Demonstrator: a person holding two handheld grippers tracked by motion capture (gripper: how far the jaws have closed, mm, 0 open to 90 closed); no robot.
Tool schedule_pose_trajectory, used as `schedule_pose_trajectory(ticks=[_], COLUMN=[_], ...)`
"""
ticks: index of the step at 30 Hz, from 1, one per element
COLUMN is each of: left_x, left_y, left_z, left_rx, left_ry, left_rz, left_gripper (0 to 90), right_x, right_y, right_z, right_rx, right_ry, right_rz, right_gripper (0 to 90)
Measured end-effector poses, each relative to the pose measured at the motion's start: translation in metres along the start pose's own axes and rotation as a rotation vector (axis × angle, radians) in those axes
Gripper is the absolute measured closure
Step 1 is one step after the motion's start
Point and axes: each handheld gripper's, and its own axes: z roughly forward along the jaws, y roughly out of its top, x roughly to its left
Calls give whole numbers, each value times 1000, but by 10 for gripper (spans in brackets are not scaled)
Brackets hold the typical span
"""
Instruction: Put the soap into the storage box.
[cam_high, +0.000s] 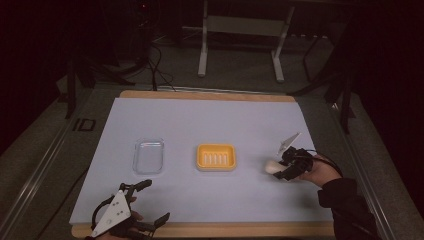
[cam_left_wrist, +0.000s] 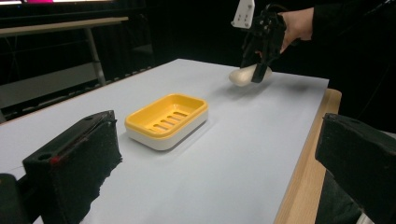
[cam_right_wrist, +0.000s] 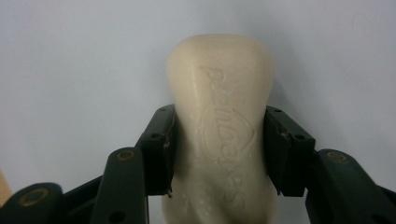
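Soap dish: a yellow dish (cam_high: 215, 157) with a white base sat at the centre of the high view, on the mat; its slotted floor was bare. In the left gripper view it lay at centre left (cam_left_wrist: 166, 120).
Clear tray: a shallow see-through tray (cam_high: 148, 155) lay left of the dish in the high view, apart from it, with nothing visible inside.
Soap: a pale cream bar (cam_right_wrist: 220, 126) with raised lettering and a few wet beads near its lower end stood at the middle of the right gripper view. In the high view it was right of the dish (cam_high: 272, 166), well apart from it.
Right gripper: (cam_right_wrist: 219, 149) its jaws pressed on both sides of the soap. In the high view it was at centre right (cam_high: 289, 166), held by a hand (cam_high: 320, 171) in a dark sleeve.
Left gripper: (cam_high: 150, 202) at the lower left of the high view, near the front edge, jaws wide apart and holding nothing.
Surface: a pale blue-grey mat (cam_high: 210, 125) covered a wooden table (cam_high: 210, 229), whose edge showed at front and back.
Room: dark; a white table frame (cam_high: 240, 35) stood at the top centre of the high view, with cables (cam_high: 157, 65) on the floor at upper left.
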Motion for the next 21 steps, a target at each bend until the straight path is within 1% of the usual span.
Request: schedule_pose_trajectory(ticks=[2, 4, 5, 6, 8, 9, 10, 11, 12, 14, 16, 18, 21], left_x=[0, 0, 0, 0, 0, 0, 0, 0, 0, 0, 0, 0, 0], left_y=[0, 0, 0, 0, 0, 0, 0, 0, 0, 0, 0, 0, 0], left_z=[0, 0, 0, 0, 0, 0, 0, 0, 0, 0, 0, 0, 0], left_rx=[0, 1, 0, 0, 0, 0, 0, 0, 1, 2, 2, 1, 0], left_ry=[0, 0, 0, 0, 0, 1, 0, 0, 0, 0, 0, 0, 0], left_rz=[0, 2, 0, 0, 0, 0, 0, 0, 0, 1, 1, 0, -1], left_gripper=[1, 1, 0, 1, 0, 1, 1, 1, 1, 1, 0, 1, 0], right_x=[1, 3, 3, 4, 4, 4, 4, 4, 5, 5, 6, 8, 9], right_y=[1, 4, 6, 8, 10, 13, 15, 17, 19, 23, 26, 30, 36], right_z=[-1, -4, -6, -7, -8, -11, -13, -15, -16, -19, -22, -25, -29], right_rx=[-7, -23, -21, -29, -33, -43, -47, -50, -57, -61, -63, -68, -70], right_ry=[1, -8, -1, -8, -7, -2, -2, 10, 3, 18, 15, -4, -9], right_rz=[-8, -40, -50, -59, -58, -75, -76, -84, -95, -105, -123, -141, -166], right_gripper=[496, 496, 496, 496, 496, 496, 496, 496, 496, 496, 496, 496, 496])
